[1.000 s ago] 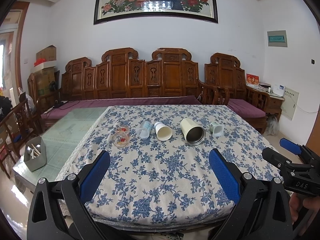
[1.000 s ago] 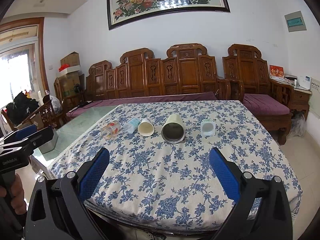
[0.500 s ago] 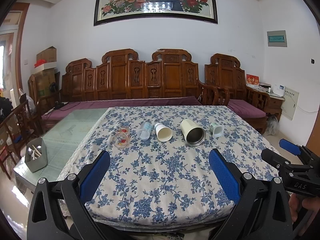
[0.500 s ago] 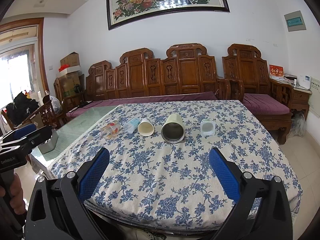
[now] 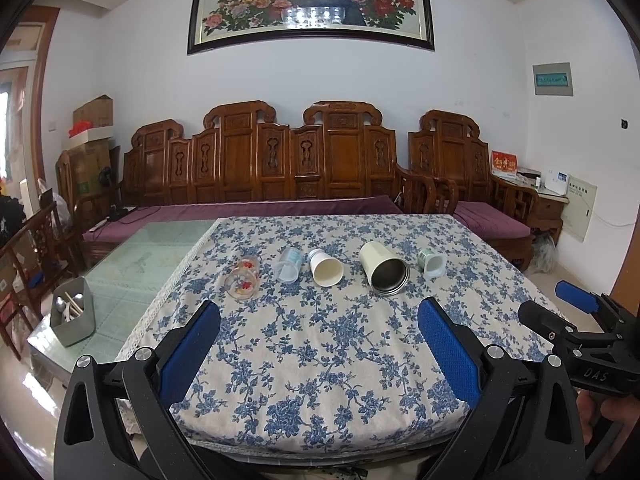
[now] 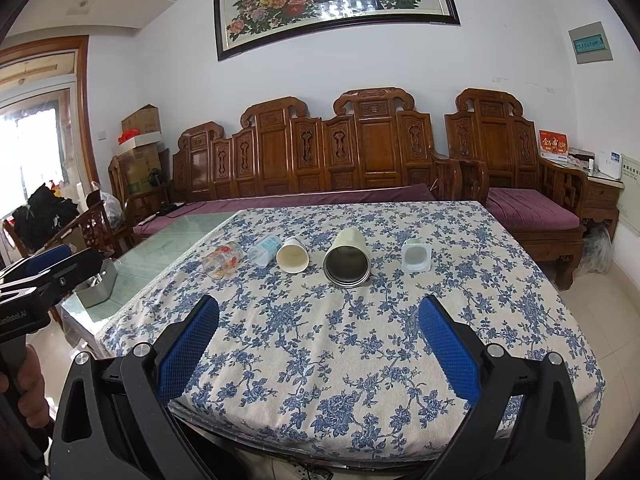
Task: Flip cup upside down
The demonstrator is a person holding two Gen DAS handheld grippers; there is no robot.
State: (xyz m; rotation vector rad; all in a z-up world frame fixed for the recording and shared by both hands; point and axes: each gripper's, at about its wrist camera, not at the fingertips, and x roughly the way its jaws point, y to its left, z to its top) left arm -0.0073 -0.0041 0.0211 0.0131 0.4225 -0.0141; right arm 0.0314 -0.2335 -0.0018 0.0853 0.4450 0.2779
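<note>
Over the near edge of the table (image 5: 320, 420), the left gripper (image 5: 318, 344) is held with its blue pads (image 5: 188, 354) spread wide apart, and nothing is gripped between them. The right gripper (image 6: 318, 344) is likewise held over the near edge, its pads (image 6: 450, 354) wide apart and empty; it is also seen from the left wrist view, off the table's right edge. Both grippers are kept well apart from the cups.

Past the middle of the floral tablecloth (image 5: 328, 340), five cups are laid on their sides in a row, mouths turned toward the near edge. From left to right — a glass (image 5: 241, 283) with red and yellow print, a clear cup (image 5: 289, 265), a paper cup (image 5: 326, 267), a steel cup (image 5: 385, 268) with a cream outside, and a small white cup (image 5: 429, 264). The clear cup and paper cup are set just beside each other; whether they touch cannot be told. The steel cup is the largest, and is found nearest the row's middle.

Left of the cloth, bare glass tabletop (image 5: 132, 276) is seen — a grey tub (image 5: 74, 318) of utensils is stood by its near left corner. Behind the table, a carved wooden bench (image 5: 280, 168) is set against the wall beneath a framed painting (image 5: 312, 0).
</note>
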